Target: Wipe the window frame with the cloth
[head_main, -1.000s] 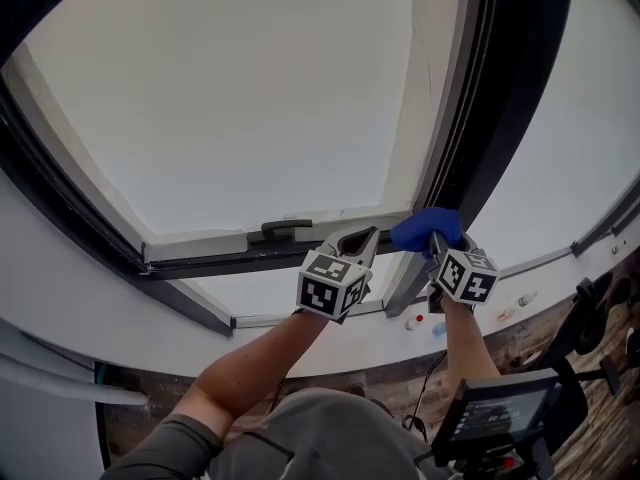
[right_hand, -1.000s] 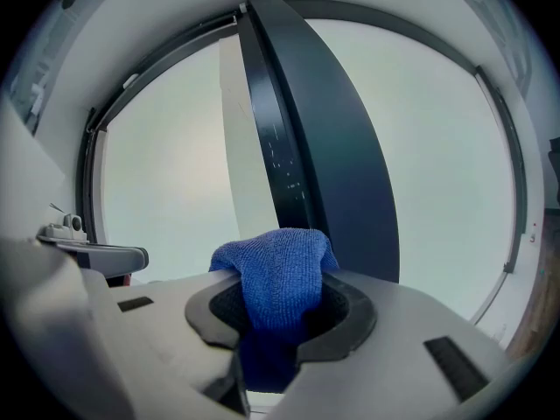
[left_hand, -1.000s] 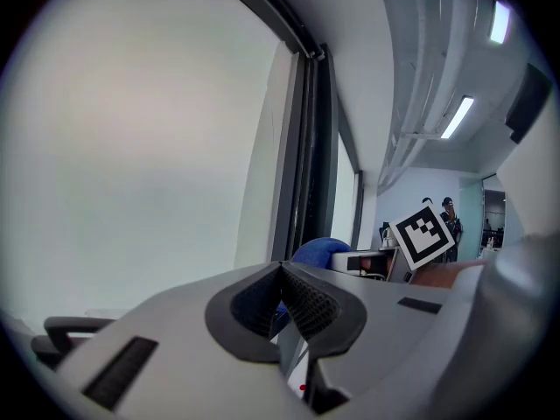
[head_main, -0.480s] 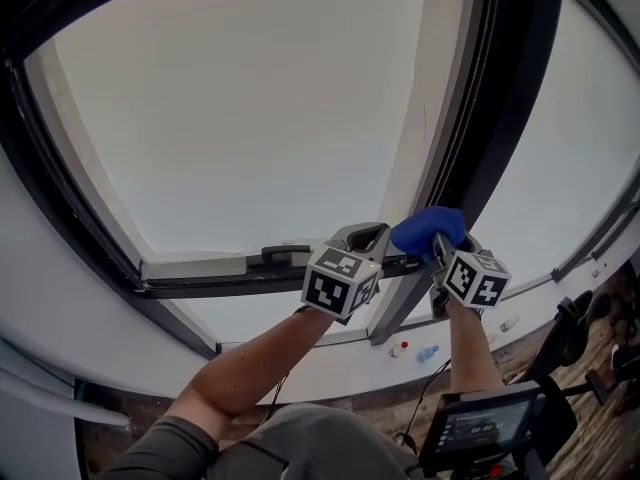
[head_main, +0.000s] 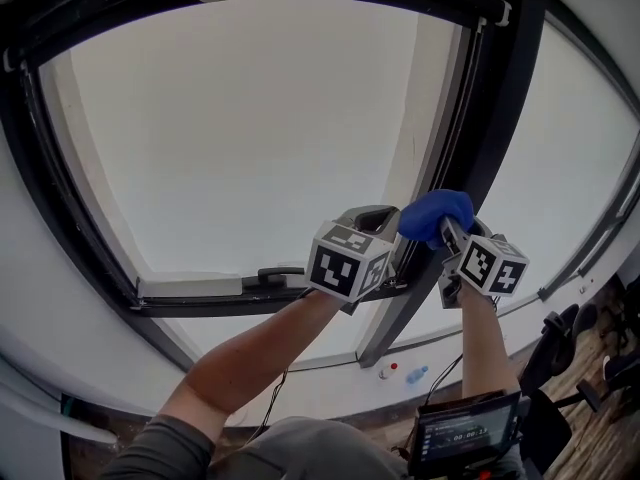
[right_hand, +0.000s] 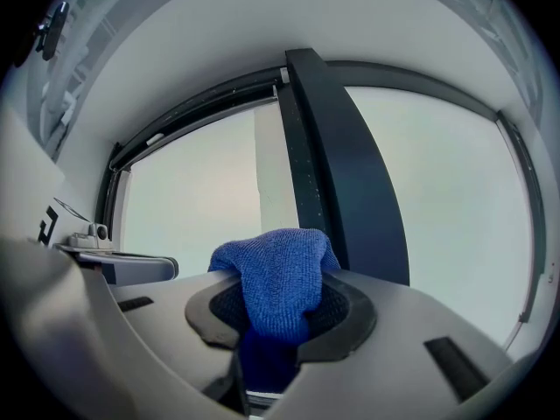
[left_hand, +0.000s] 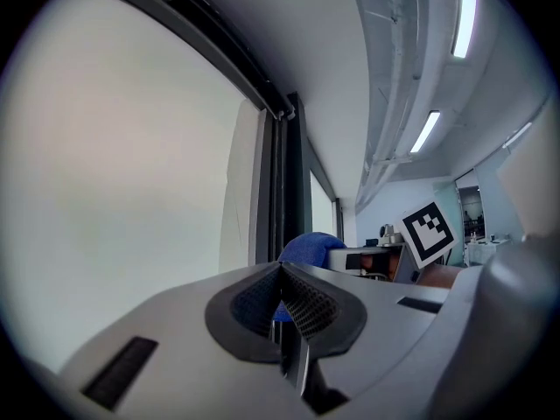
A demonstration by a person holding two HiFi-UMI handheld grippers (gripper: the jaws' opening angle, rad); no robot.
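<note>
A bunched blue cloth (head_main: 435, 215) is clamped in my right gripper (head_main: 446, 232), which is shut on it and holds it up against the dark upright window frame (head_main: 492, 118). In the right gripper view the cloth (right_hand: 280, 274) bulges out over the pads, and the frame's dark post (right_hand: 337, 182) rises just behind it. My left gripper (head_main: 376, 218) hovers close beside the right one, to its left, near the same post. Its pads meet with nothing between them (left_hand: 282, 274). Past them, the left gripper view shows the cloth (left_hand: 308, 247) and the frame (left_hand: 280, 182).
A dark window handle (head_main: 280, 272) sits on the lower rail of the left pane. Below the sill are a small bottle (head_main: 416, 375), a screen (head_main: 465, 433) and chairs (head_main: 560, 338). Bright glass panes lie on both sides of the post.
Both grippers have risen up along the upright post with the cloth, staying side by side. The window's top rail has come into view.
</note>
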